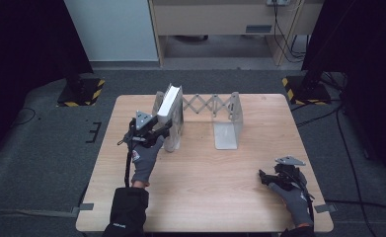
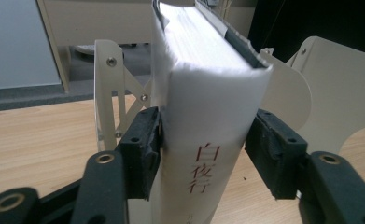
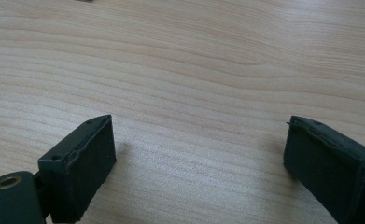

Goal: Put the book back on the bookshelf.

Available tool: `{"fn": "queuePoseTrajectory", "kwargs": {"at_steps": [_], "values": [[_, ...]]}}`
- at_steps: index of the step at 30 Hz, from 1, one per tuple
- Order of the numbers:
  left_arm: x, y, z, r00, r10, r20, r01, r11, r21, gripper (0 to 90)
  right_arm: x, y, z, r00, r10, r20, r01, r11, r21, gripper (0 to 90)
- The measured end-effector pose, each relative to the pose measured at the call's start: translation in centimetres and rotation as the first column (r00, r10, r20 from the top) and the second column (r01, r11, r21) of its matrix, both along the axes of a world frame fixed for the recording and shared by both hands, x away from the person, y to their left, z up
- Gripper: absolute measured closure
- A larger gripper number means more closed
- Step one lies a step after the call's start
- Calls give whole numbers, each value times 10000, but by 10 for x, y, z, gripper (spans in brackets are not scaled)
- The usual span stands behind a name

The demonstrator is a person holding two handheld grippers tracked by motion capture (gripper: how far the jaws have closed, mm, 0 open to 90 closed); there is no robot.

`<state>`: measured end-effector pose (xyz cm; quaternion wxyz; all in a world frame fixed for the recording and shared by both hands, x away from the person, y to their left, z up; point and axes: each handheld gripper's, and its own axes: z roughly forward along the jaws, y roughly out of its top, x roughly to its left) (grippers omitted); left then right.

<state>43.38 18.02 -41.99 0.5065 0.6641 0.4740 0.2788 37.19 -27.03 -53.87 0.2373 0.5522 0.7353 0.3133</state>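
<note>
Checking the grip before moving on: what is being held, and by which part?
Thick white book, clamped across its spine end by the left gripper; right gripper holds nothing.

Left tongs reaching forward from a gloved hand, jaws nearly closed; right tongs resting low near the counter edge, jaws spread wide.

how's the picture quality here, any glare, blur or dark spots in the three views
High view: table evenly lit, surroundings fall into near-black, slightly soft overall. Left gripper view: the white book is overexposed, its page edges washed out, red spine characters readable, bookend behind slightly soft. Right gripper view: wood grain sharp in the middle, right gripper casting soft shadows, near edges blurred.
</note>
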Motion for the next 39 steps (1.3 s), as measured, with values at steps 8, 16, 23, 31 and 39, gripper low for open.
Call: {"fn": "queuePoseTrajectory", "kwargs": {"at_steps": [8, 16, 23, 31, 39], "values": [[2, -7, -7, 9999, -46, -154, 40, 9992, -396, 446, 0, 0, 0, 10000, 5, -4, -5, 10000, 6, 93], [7, -18, -9, 9998, -134, -123, 128, 9988, -473, 419, 0, 0, 0, 10000, 8, -4, -8, 10000, 1, 94], [12, -25, -10, 9997, -172, -150, 164, 9985, -525, 396, 0, 0, 0, 10000, 2, -3, -2, 10000, -1, 94], [16, -26, -11, 9996, -233, -131, 226, 9986, -486, 384, 0, 0, 0, 10000, 3, -3, -3, 10000, 8, 94], [4, -23, -7, 9997, -263, 5, 263, 9992, -296, 362, 0, 0, 0, 10000, -1, -16, 1, 10000, 22, 94]]}}
